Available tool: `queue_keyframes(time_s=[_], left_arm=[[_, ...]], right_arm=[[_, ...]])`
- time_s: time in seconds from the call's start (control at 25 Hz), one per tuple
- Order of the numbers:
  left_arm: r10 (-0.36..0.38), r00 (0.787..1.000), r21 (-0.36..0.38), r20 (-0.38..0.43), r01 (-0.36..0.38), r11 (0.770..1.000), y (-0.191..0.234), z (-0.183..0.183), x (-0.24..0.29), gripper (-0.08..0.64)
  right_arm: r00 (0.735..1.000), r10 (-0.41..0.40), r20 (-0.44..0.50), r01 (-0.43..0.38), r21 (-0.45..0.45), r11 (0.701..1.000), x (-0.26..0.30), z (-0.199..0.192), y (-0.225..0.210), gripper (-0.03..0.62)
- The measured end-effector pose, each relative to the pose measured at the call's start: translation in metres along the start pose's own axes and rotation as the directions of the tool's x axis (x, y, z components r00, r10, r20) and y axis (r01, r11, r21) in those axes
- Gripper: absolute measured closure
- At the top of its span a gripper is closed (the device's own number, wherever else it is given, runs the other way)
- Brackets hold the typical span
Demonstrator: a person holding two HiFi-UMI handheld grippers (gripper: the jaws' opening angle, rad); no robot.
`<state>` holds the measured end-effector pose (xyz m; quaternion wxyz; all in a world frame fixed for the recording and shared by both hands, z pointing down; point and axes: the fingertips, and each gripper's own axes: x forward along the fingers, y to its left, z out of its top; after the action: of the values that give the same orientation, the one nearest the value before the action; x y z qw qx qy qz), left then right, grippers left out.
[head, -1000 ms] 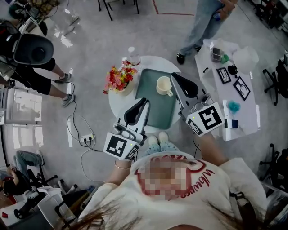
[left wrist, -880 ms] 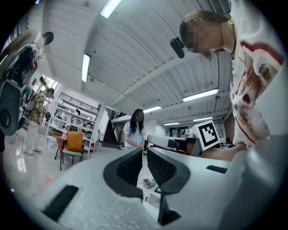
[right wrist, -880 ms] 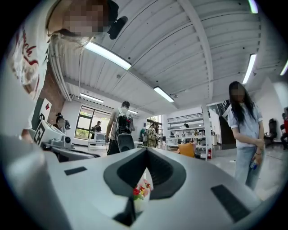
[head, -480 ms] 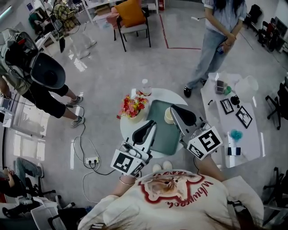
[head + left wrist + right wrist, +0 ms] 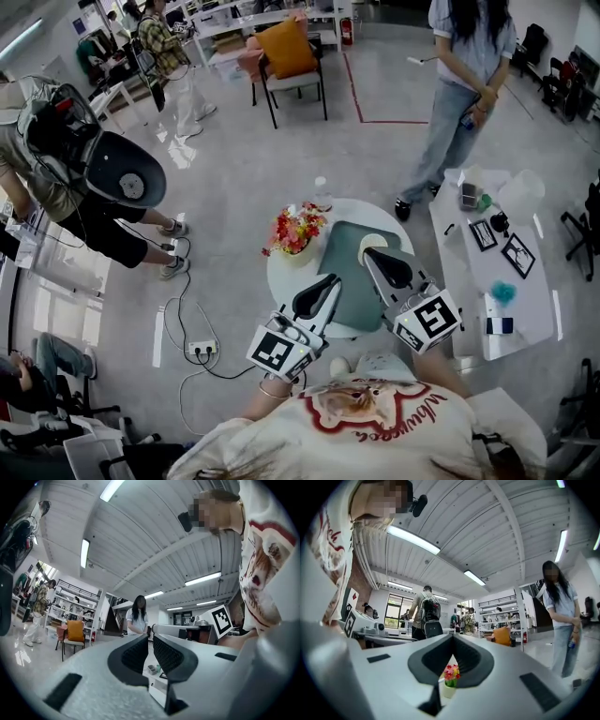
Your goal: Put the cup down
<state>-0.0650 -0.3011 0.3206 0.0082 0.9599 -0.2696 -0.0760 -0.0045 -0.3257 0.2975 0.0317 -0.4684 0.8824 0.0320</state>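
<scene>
1. On the tray [image 5: 345, 258], at its far right corner, the cup [image 5: 373, 245] stands upright. No gripper touches it, and the right gripper partly hides it in the head view.
2. Right gripper [image 5: 369, 254] [image 5: 452, 639]: jaws meet at the tips with nothing in them. It is held just beside the cup, and its view looks out at the flowers [image 5: 451, 671].
3. Left gripper [image 5: 329, 282] [image 5: 150, 641]: jaws a narrow slit apart, empty, over the tray's near edge.
4. Both are raised off the worktop [image 5: 279, 281] and aim outward, likely to stay clear of the cup. The task looks done.
</scene>
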Motion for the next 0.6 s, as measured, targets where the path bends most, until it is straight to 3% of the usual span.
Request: queue_keyframes(time_s=[0.6], left_arm=[[0.023,0.999,0.044,0.038,-0.025,0.999,-0.074,0.020,-0.017,0.515]], right_arm=[[0.999,0.023,0.035,-0.023,0.009,1.000,-0.078,0.017,0.027,0.565]])
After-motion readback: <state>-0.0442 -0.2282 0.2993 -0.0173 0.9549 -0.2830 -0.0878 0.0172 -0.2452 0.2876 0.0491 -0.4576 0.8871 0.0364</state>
